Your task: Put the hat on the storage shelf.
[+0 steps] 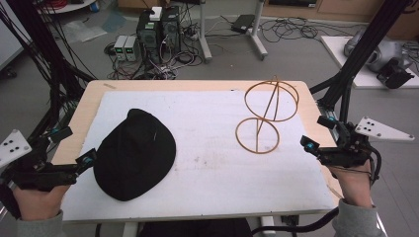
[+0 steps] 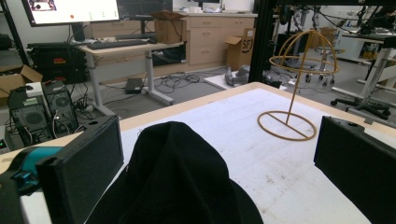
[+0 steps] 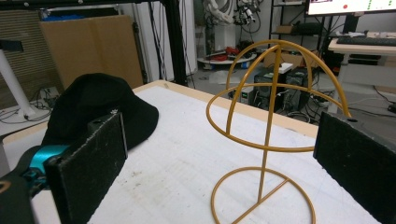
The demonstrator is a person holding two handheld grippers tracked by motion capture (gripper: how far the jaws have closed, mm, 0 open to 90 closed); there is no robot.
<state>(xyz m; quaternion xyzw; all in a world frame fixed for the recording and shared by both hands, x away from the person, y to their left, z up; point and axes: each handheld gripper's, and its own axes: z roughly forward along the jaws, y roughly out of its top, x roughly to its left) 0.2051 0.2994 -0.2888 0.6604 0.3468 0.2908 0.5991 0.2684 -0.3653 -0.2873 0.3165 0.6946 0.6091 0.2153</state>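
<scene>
A black hat (image 1: 133,153) lies flat on the left half of the white mat (image 1: 207,163). On the right half stands a gold wire hat stand (image 1: 267,116), a dome on a thin post with a ring base. My left gripper (image 1: 75,145) is held at the table's left edge, just left of the hat, open and not touching it. In the left gripper view the hat (image 2: 177,182) lies ahead between the wide-apart pads (image 2: 86,163). My right gripper (image 1: 316,132) hovers open at the right edge. In the right gripper view the stand (image 3: 275,135) rises ahead, with nothing between the pads (image 3: 93,163).
The wooden table (image 1: 84,106) carries the mat and its edges show around it. Black frame posts (image 1: 360,54) rise at both sides of the table. Beyond the far edge, computer towers (image 1: 158,29) and loose cables lie on the floor.
</scene>
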